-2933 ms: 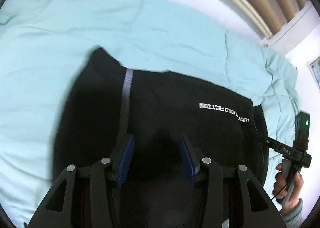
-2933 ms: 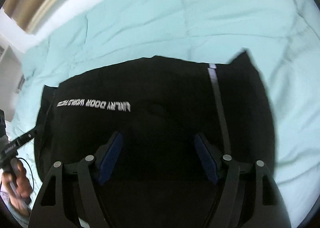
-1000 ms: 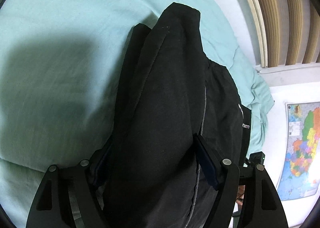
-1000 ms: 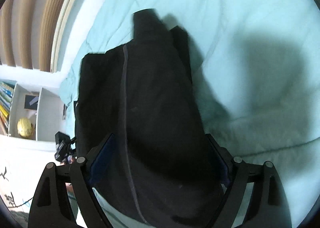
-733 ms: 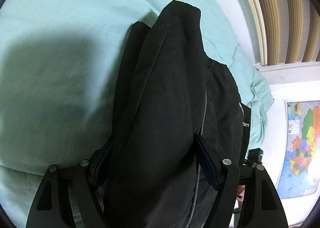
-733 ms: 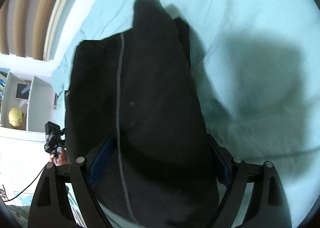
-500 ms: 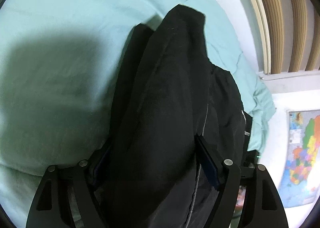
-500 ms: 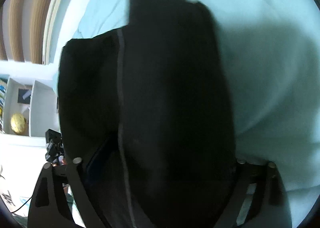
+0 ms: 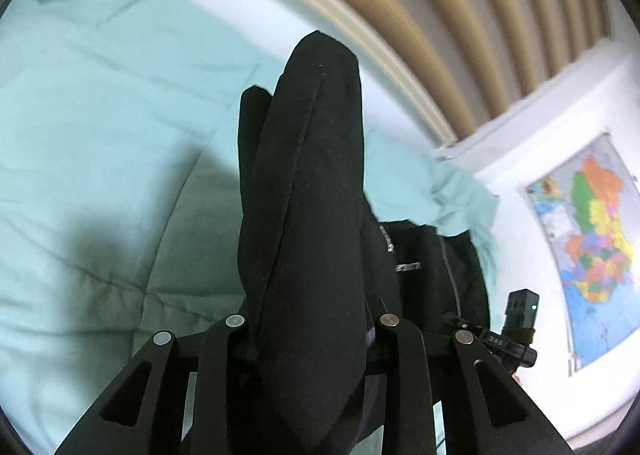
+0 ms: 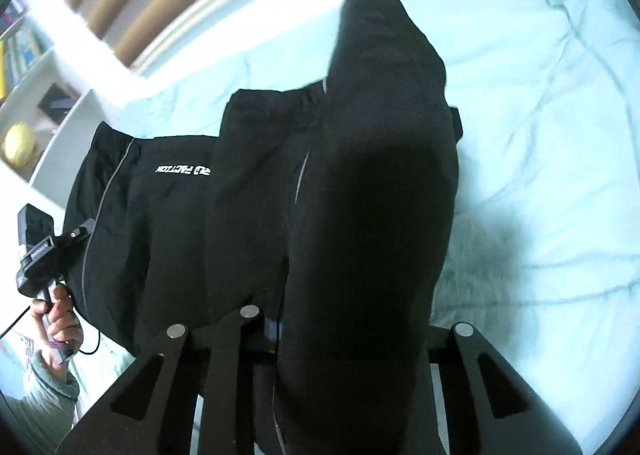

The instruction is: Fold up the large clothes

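Your left gripper (image 9: 308, 335) and right gripper (image 10: 344, 319) have just closed, each clamped on the black garment (image 10: 372, 183); mint bedspread (image 10: 540, 135) lies open beyond its edges.

Two black handheld grippers and one sleeved hand are shown.

The left gripper (image 9: 308, 335) is seen as a matte black frame of angled struts with slot-shaped cut-outs, fastened by four round silver screws. The right gripper (image 10: 320, 327) is built alike; three of its silver screws are visible. From the right wrist view, a hand (image 10: 56, 319) in a grey-green ribbed cuff (image 10: 48, 383) is seen, with a thin black cable trailing beside it. A black box with a small green light (image 9: 533, 307) is seen above a labelled bar; the lettering is too small to be read.
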Available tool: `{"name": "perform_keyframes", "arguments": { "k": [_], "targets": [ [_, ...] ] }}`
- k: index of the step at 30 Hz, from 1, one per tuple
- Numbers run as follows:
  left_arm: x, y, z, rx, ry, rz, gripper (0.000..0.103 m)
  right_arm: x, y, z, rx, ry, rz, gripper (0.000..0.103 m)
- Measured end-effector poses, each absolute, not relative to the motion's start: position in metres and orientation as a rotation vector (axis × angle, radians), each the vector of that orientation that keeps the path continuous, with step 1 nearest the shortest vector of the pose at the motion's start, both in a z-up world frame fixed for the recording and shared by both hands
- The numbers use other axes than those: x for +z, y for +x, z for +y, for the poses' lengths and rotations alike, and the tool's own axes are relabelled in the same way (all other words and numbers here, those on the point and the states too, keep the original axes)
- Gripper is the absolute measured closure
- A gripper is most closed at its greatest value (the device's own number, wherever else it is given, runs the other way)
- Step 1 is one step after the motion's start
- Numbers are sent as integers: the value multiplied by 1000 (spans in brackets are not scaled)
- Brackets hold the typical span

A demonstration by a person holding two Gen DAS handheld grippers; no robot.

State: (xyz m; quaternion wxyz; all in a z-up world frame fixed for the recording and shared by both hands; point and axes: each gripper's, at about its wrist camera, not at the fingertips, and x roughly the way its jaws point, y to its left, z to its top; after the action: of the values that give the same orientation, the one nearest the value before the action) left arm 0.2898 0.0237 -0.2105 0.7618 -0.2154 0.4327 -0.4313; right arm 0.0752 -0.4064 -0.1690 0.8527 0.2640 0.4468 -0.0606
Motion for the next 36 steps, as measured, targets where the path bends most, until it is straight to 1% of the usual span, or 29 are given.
{"name": "perform_keyframes", "arguments": {
  "k": [2,6,9,11,15,16,18,19,20,21,22,23,24,26,28,32,33,36],
  "targets": [
    [-192,265,43,-950,-471,906,73,-157,62,-401,-123,544,925,75],
    [-175,218,78,-962,-459,878,73,-144,41,-389,-112,528,904,75],
    [-181,184,101,-949,-460,905,73,-153,37,-387,-109,530,927,75],
    [-194,167,115,-933,-466,942,73,-163,35,-390,-109,534,955,75],
    [-241,150,135,-870,-465,1041,73,-197,14,-364,-122,578,1057,74],
    [-255,149,138,-842,-465,1078,73,-210,8,-371,-130,586,1083,74],
    [-298,156,146,-732,-514,1210,71,-241,2,-371,-151,636,1152,72],
    [-319,159,153,-676,-547,1257,67,-252,1,-373,-170,650,1176,67],
    [-337,162,164,-631,-583,1276,61,-271,-6,-381,-225,694,1206,63],
    [-357,165,181,-595,-658,1299,57,-282,-13,-390,-252,757,1213,56],
    [-365,165,190,-580,-711,1314,55,-293,-26,-404,-283,867,1207,53],
    [-373,165,204,-565,-800,1330,55,-299,-39,-415,-293,971,1186,51],
    [-372,162,218,-561,-860,1322,55,-302,-51,-423,-294,1045,1160,51],
    [-355,158,230,-545,-807,1282,55,-294,-75,-435,-299,1113,1103,47],
    [-338,152,232,-529,-728,1259,55,-275,-83,-437,-383,1014,1124,42],
    [-284,137,214,-577,-518,1170,55,-233,-100,-432,-443,834,1119,42],
    [-272,132,200,-604,-454,1151,55,-217,-94,-421,-432,768,1104,41],
    [-261,120,168,-662,-269,1114,54,-195,-55,-377,-413,607,1101,34]
  ]
}}
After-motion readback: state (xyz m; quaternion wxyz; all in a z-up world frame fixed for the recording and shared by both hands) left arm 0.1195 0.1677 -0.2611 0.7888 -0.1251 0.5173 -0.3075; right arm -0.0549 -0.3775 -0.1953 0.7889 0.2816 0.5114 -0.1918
